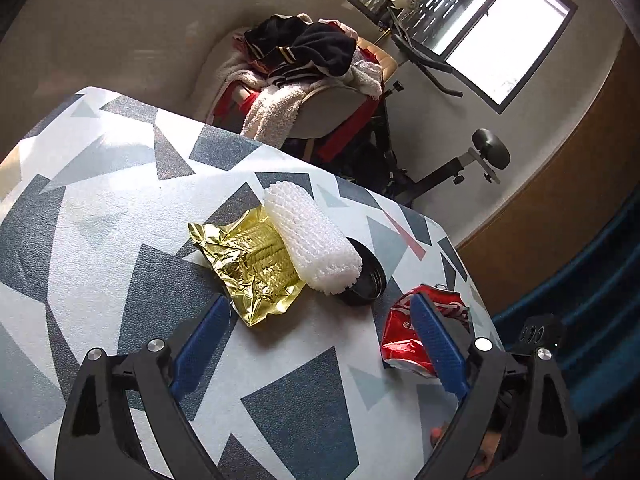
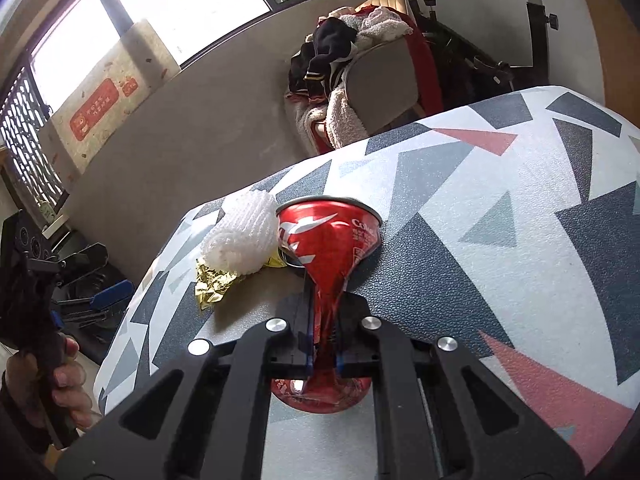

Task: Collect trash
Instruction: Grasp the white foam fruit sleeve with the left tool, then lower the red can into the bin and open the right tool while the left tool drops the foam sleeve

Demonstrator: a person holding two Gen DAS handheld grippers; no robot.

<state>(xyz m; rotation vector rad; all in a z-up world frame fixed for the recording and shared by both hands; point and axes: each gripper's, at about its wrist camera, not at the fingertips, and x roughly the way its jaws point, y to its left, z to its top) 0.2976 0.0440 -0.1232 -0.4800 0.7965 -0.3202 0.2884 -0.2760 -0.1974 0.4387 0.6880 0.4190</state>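
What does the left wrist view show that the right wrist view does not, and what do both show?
Only the left wrist view shows the open left gripper over the table. Only the right wrist view shows the right gripper shut on the red can, and a hand. Both show the can, white foam net and gold wrapper.

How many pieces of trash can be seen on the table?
3, possibly more hidden. The crushed red can is squeezed between the right gripper fingers. The white foam net lies partly on the gold foil wrapper, left of the can.
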